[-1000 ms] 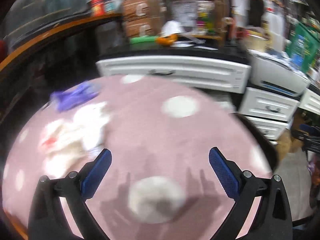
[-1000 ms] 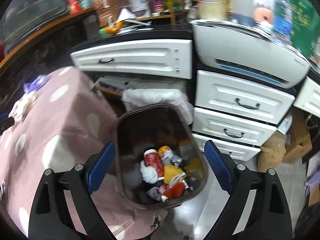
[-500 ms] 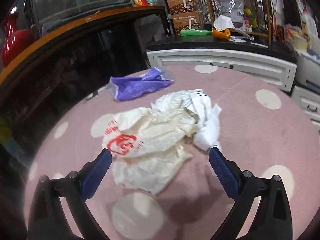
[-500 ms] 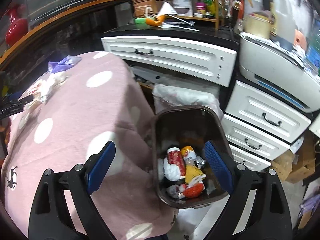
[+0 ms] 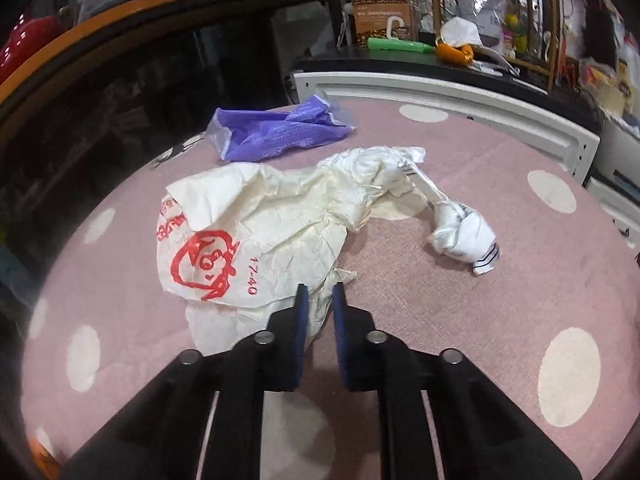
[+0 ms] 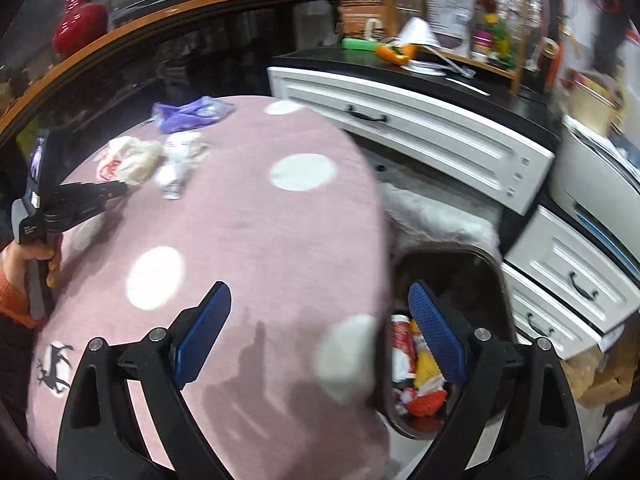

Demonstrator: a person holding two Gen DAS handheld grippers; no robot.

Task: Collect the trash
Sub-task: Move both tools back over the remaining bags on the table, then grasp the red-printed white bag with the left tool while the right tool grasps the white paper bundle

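Pinching the near edge of a crumpled cream wrapper [image 5: 256, 236], red cartoon face & "17-40" printed, left claw [image 5: 318, 300] is closed on it atop the pink polka-dot bench [image 5: 460, 320]. Purple packet [image 5: 276, 134] behind, text illegible. Right claw [image 6: 320, 336] wide open, empty, w/ trash bin [image 6: 480, 264] at right.

Round table under pink cloth [image 5: 460, 320] with white dots. White drawer units [image 6: 420, 128] with black handles beside it, black top cluttered. Curved wood-edged dark counter [image 5: 140, 20] behind; red vase [image 6: 78, 20] on it. Shelves [image 5: 500, 8] of boxes and jars beyond.
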